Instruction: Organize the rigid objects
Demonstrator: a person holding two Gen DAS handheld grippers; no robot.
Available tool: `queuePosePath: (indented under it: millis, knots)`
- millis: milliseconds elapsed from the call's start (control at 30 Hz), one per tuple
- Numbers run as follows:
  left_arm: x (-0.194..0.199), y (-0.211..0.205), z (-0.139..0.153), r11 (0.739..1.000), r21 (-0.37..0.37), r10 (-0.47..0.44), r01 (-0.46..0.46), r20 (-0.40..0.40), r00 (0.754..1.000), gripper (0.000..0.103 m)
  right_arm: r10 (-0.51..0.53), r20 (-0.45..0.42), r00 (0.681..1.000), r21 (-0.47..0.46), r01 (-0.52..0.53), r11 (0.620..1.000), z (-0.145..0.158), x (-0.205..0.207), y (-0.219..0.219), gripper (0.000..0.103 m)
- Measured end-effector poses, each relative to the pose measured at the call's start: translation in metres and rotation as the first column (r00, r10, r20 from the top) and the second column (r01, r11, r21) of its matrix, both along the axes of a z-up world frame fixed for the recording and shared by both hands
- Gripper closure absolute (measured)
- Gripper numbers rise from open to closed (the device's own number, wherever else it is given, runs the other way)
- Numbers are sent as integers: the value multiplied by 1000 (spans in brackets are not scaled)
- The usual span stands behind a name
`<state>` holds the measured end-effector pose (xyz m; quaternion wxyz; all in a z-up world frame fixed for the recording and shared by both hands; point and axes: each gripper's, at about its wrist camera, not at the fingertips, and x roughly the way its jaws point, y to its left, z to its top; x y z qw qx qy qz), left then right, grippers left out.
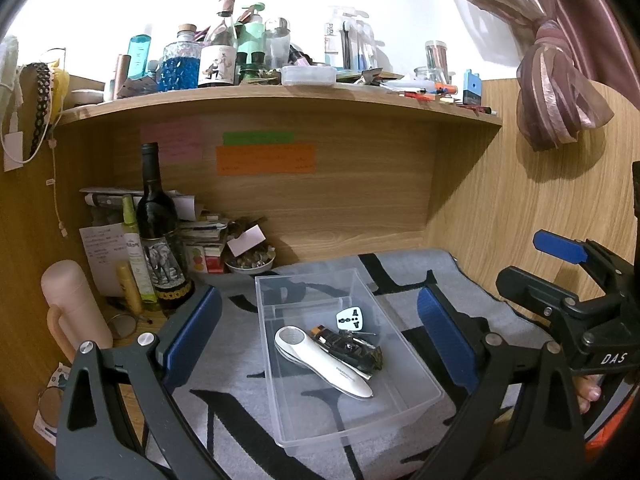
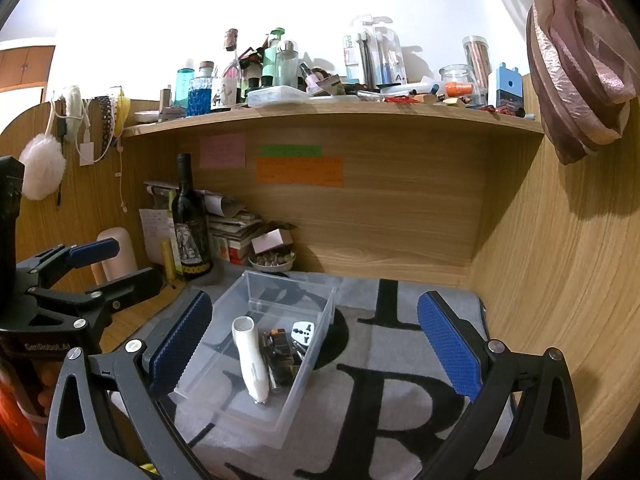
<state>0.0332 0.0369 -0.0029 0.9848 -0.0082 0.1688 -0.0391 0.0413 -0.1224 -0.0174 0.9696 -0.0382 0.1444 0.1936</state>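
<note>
Clear plastic bin [image 1: 400, 364] sits between the left gripper [image 1: 320, 340] jaws, touching neither. Both grippers' jaws are wide and hold nothing. Right gripper [image 2: 316, 344] has open mat [image 2: 400, 360] ahead.

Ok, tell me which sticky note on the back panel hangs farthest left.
The pink note, left of the dark wine bottle's neck. The green note and the orange note below it hang further right.

A dark wine bottle [image 1: 154, 216] stands upright in the left corner of the worktop, beside a pink flask [image 1: 74, 306]. Behind it an orange sticky note [image 1: 265, 160] hangs under a cluttered wooden shelf [image 1: 280, 100]. A knotted mauve curtain [image 1: 560, 92] hangs right.
</note>
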Motion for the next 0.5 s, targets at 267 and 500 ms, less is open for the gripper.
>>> queuePosePath:
  millis: [267, 500]
  knots:
    - [1, 0, 0, 1000, -4, -8, 8, -4, 1000, 3, 2, 1, 1000, 0, -2, 1000, 0, 2, 0, 0]
    - [0, 0, 0, 1000, -3, -11, 11, -1, 1000, 3, 7, 0, 1000, -2, -7, 1000, 0, 3, -2, 0]
